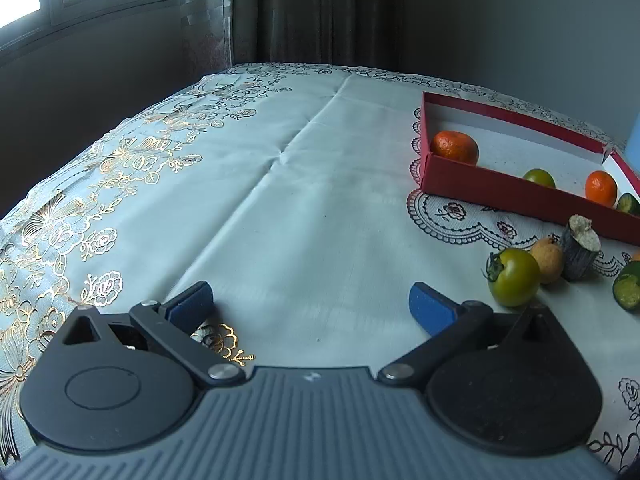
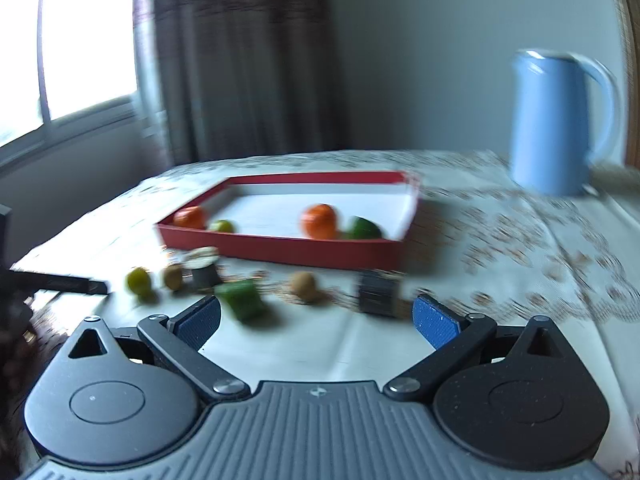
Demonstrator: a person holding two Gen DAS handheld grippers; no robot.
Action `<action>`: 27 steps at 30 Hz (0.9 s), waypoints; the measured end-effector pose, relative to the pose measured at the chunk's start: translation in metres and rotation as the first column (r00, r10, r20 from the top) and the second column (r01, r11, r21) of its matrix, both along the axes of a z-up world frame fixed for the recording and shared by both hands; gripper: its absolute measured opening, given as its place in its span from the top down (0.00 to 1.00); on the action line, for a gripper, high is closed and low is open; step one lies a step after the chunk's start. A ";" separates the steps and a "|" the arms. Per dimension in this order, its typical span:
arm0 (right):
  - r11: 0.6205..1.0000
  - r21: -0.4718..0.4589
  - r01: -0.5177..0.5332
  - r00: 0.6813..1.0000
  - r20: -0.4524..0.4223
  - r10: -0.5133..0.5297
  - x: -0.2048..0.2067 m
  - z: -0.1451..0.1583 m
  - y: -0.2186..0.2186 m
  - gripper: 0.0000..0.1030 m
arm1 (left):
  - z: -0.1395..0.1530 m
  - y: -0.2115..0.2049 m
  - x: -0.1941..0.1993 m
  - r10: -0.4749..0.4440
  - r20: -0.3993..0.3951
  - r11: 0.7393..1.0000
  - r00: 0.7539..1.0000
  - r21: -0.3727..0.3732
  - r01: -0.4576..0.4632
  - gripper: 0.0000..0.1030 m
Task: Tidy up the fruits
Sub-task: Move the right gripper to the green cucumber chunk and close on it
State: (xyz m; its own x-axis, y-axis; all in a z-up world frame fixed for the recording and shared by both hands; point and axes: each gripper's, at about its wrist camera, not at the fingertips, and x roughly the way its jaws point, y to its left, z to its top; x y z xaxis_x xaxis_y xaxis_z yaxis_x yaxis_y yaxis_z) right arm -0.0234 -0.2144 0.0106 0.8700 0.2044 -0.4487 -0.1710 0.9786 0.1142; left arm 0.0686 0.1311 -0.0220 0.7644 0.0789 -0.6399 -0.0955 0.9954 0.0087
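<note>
Left tool (image 1: 310, 304) wide apart, nothing between its blue pads (image 1: 430, 314), low over the worktop (image 1: 304, 208) with its white flowered cloth. Ahead and to the right of that tool, a red box (image 1: 496, 190) with a white floor. Inside the box, a big orange (image 1: 456, 146) in the near left corner, then a green fruit (image 1: 539, 178), a smaller orange (image 1: 601, 187) and a dark green piece (image 1: 629, 203) farther right, along the front wall. Outside the box, just right of the tool's right pad, a green tomato (image 1: 514, 277) with its stalk on, touching a small yellow-brown fruit (image 1: 547, 260) behind it. Next to that, a short grey stump (image 1: 581, 249) with a pale top, and a cut green piece (image 1: 628, 287) at the right edge. Right tool (image 2: 316, 318) also wide apart and holding nothing, picture very blurry. Straight ahead of this tool, the same red box (image 2: 280, 250) with two oranges (image 2: 319, 221) and two green fruits (image 2: 363, 229) in it. Between tool and box, a loose row on the cloth: a yellow-green fruit (image 2: 139, 280), a small brown one (image 2: 173, 276), a grey stump (image 2: 204, 268), a green chunk (image 2: 242, 299) just past the left pad, a tan round fruit (image 2: 303, 285), and a dark grey block (image 2: 378, 293) near the right pad. Far ahead to the right, a blue kettle (image 2: 556, 122) standing up. To the left, part of a dark flat bar (image 2: 60, 282), too blurry to name.
</note>
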 end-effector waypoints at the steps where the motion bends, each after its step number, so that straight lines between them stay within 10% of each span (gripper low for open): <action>1: 0.999 -0.022 -0.024 1.000 0.003 0.024 0.000 0.001 0.008 0.00 | 0.000 0.000 0.000 0.001 0.000 1.000 1.000 0.000 -0.001 0.00; 12: 0.977 -0.159 -0.143 0.989 0.014 0.147 0.016 -0.002 0.061 0.01 | 0.000 0.001 -0.001 0.001 0.001 1.000 1.000 -0.006 -0.001 0.00; 22: 0.976 -0.119 -0.181 0.981 -0.093 0.170 0.056 -0.020 0.068 0.41 | -0.001 0.001 -0.001 0.001 0.001 1.000 1.000 -0.006 -0.001 0.00; 27: 0.975 -0.121 -0.185 0.979 -0.110 0.172 0.063 -0.024 0.070 0.44 | -0.001 0.001 -0.001 0.001 0.001 1.000 1.000 -0.006 -0.001 0.00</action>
